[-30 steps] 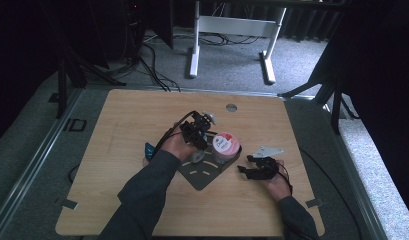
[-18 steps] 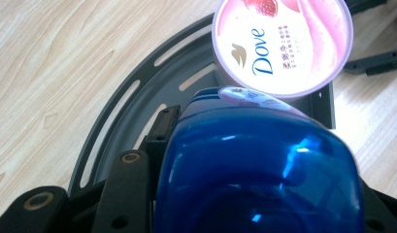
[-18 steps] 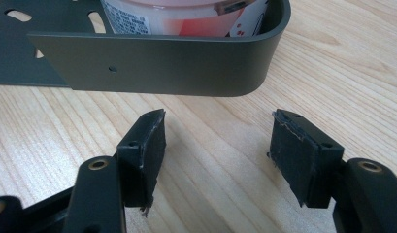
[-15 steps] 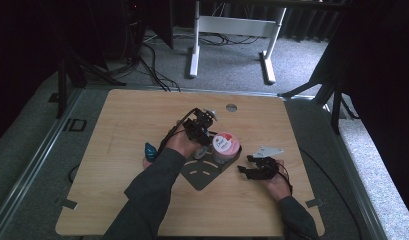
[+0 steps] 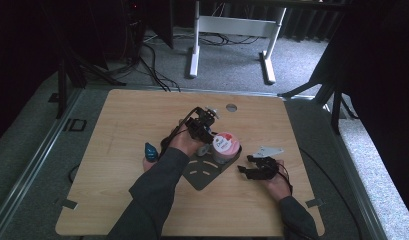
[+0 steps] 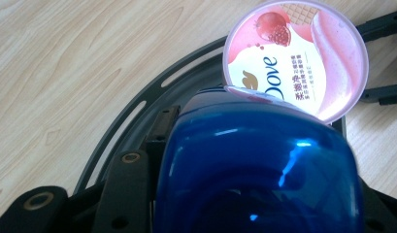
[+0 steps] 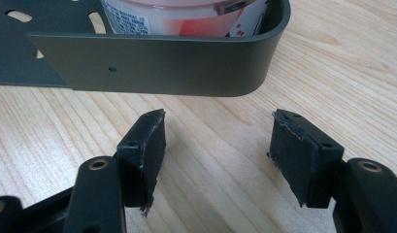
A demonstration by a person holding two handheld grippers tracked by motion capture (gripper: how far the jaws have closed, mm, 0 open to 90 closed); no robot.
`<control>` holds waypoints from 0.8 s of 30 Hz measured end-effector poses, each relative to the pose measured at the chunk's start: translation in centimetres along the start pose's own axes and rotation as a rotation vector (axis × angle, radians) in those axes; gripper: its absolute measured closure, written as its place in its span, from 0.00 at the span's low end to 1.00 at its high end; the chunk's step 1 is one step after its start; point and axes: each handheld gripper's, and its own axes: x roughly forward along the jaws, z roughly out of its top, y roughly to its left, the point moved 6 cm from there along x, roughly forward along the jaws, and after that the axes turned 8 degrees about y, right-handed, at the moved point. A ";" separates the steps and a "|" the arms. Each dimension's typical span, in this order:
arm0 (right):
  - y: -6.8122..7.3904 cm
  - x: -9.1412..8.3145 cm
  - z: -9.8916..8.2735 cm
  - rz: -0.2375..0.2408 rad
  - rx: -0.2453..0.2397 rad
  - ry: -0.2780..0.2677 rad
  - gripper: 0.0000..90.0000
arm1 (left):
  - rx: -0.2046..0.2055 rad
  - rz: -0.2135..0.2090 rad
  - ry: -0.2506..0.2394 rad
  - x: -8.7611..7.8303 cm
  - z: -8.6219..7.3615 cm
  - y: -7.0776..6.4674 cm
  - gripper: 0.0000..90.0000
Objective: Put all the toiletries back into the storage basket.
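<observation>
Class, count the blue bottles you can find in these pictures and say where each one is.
2. One blue bottle sits between the left gripper's jaws, beside the Dove tub. A second, teal-blue bottle stands on the table left of the forearm. Others may be hidden.

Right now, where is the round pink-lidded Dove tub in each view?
High view: pink-lidded Dove tub at table centre, on the dark metal tray.
Left gripper view: upper right, behind a blue bottle.
Right gripper view: top centre, behind the tray's wall.
Shared landmark: the tray.
</observation>
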 end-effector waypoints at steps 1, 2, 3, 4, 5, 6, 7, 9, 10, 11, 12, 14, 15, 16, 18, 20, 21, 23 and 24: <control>0.0 0.0 0.0 -0.001 -0.001 0.000 0.42 | 0.003 -0.002 0.002 0.1 0.1 0.0 0.62; 0.0 0.0 0.0 0.000 -0.001 0.000 0.42 | 0.001 -0.009 0.004 0.2 0.1 0.0 0.62; 0.0 0.0 0.0 0.000 0.000 0.000 0.42 | 0.002 -0.011 0.006 0.3 0.1 0.0 0.62; 0.0 0.0 0.0 0.000 0.001 0.000 0.42 | 0.002 -0.009 0.005 0.4 0.1 0.0 0.62; 0.0 0.0 0.0 0.001 0.001 0.000 0.42 | 0.004 -0.005 0.006 0.5 0.2 0.0 0.62; 0.0 0.0 0.0 0.001 0.002 0.000 0.42 | 0.003 -0.004 0.006 0.6 0.2 0.1 0.62; 0.0 0.0 0.0 0.001 0.001 0.000 0.42 | -0.002 -0.003 0.003 0.7 0.2 0.2 0.62; 0.0 0.0 0.0 0.001 0.002 0.000 0.42 | -0.002 -0.007 -0.002 0.8 0.3 0.3 0.62; 0.0 0.0 0.0 0.002 0.002 0.000 0.42 | -0.001 -0.007 -0.005 0.8 0.4 0.3 0.62; 0.0 0.0 0.0 0.002 0.003 0.000 0.42 | -0.004 -0.009 -0.008 0.9 0.4 0.4 0.62; 0.0 0.0 0.0 0.002 0.002 0.000 0.42 | -0.008 -0.010 -0.009 1.0 0.5 0.4 0.62; 0.0 0.0 0.0 0.002 0.002 0.000 0.42 | -0.009 -0.012 -0.012 1.0 0.6 0.4 0.62; 0.0 0.0 0.0 0.001 0.002 0.000 0.42 | -0.009 -0.014 -0.011 1.0 0.6 0.4 0.62; 0.0 0.0 0.0 0.002 0.002 0.000 0.42 | -0.011 -0.015 -0.012 1.1 0.7 0.4 0.62; 0.0 0.0 0.0 0.001 0.001 0.000 0.42 | -0.013 -0.014 -0.016 1.1 0.7 0.4 0.62; 0.0 0.0 0.0 0.002 0.002 0.000 0.42 | -0.015 -0.016 -0.018 1.1 0.8 0.5 0.62; 0.0 0.0 0.0 0.002 0.002 0.000 0.42 | -0.017 -0.017 -0.019 1.1 0.8 0.5 0.62; 0.0 0.0 0.0 0.001 0.002 0.000 0.42 | -0.021 -0.017 -0.023 1.2 0.9 0.5 0.62; 0.0 0.0 0.0 0.001 0.002 0.000 0.42 | -0.023 -0.018 -0.024 1.2 0.9 0.5 0.62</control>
